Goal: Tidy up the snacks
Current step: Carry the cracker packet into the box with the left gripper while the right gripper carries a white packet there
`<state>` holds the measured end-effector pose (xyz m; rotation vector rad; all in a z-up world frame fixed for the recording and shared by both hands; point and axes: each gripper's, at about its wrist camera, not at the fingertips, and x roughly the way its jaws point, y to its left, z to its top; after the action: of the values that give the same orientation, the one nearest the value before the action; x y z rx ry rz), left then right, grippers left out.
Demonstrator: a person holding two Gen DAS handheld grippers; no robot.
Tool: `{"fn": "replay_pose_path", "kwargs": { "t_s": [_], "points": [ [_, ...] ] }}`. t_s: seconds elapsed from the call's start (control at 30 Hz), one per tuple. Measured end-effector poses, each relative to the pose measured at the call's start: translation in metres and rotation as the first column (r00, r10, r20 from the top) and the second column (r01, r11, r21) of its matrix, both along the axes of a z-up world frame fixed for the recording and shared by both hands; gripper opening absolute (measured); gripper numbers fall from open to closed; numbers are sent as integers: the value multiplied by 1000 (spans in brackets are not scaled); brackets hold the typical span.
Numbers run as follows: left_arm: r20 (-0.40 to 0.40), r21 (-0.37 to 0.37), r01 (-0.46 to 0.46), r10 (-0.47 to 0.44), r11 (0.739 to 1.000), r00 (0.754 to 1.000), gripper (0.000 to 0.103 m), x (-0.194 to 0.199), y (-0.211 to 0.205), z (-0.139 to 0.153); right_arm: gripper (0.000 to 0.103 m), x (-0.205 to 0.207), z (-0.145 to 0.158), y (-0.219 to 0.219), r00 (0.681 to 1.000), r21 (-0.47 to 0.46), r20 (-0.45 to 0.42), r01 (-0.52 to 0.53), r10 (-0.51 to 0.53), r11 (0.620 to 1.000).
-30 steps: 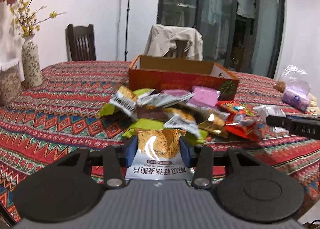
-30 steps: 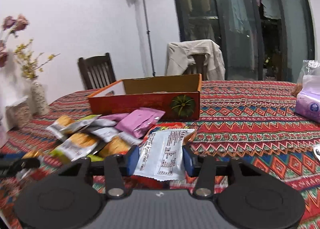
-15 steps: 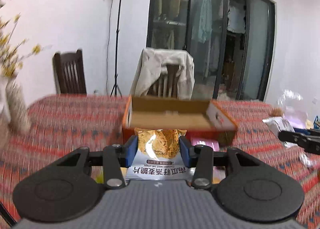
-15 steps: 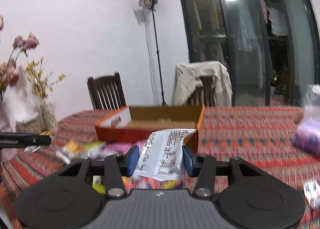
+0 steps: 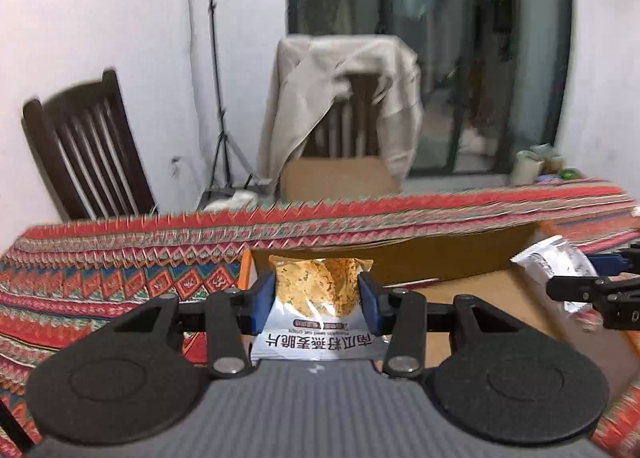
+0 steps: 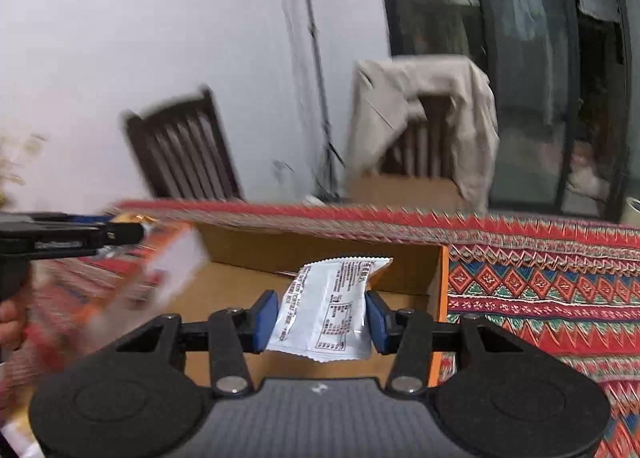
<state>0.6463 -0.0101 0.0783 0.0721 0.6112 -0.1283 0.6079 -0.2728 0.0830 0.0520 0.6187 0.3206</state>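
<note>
While the left gripper clamps its blue pads on a white snack packet printed with golden oat crisps and dark characters, the packet hangs above the left end of an open cardboard box with orange outer walls. The right gripper is closed on a second packet, white with fine black print on its back side, held over the brown floor of the same box near its right wall. This box stands on a table covered with a red patterned cloth. Behind the table are a dark wooden chair and another chair draped with a beige jacket. Nothing stands between either packet and the box below.
</note>
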Motion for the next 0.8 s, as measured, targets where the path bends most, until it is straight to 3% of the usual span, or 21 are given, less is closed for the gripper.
{"fn": "replay_pose_path", "kwargs": {
  "t_s": [0.13,0.2,0.23,0.27,0.47,0.63,0.8],
  "points": [
    [-59,60,-32,36,998,998,46,34,0,-31,46,53,-32,19,996,-119,-67,43,-51,992],
    [-92,97,-55,64,994,994,50,38,-2,-37,48,69,-38,21,992,-133,-101,63,-77,989],
    [-91,86,-54,62,995,994,60,38,-1,-37,51,72,-36,20,994,-136,-73,73,-84,988],
    [-83,86,-58,65,995,994,72,36,0,-37,63,73,-37,21,993,-165,-55,95,-106,982],
    [-24,119,-37,40,992,999,77,22,-6,-33,71,79,-39,20,991,-167,-78,90,-104,982],
    [0,84,-32,32,996,999,83,-5,2,-4,78,66,-33,19,995,-160,-52,81,-90,984],
    [48,47,-2,-1,999,999,85,-66,17,52,84,13,-2,20,997,-176,61,64,-54,982]
  ]
}}
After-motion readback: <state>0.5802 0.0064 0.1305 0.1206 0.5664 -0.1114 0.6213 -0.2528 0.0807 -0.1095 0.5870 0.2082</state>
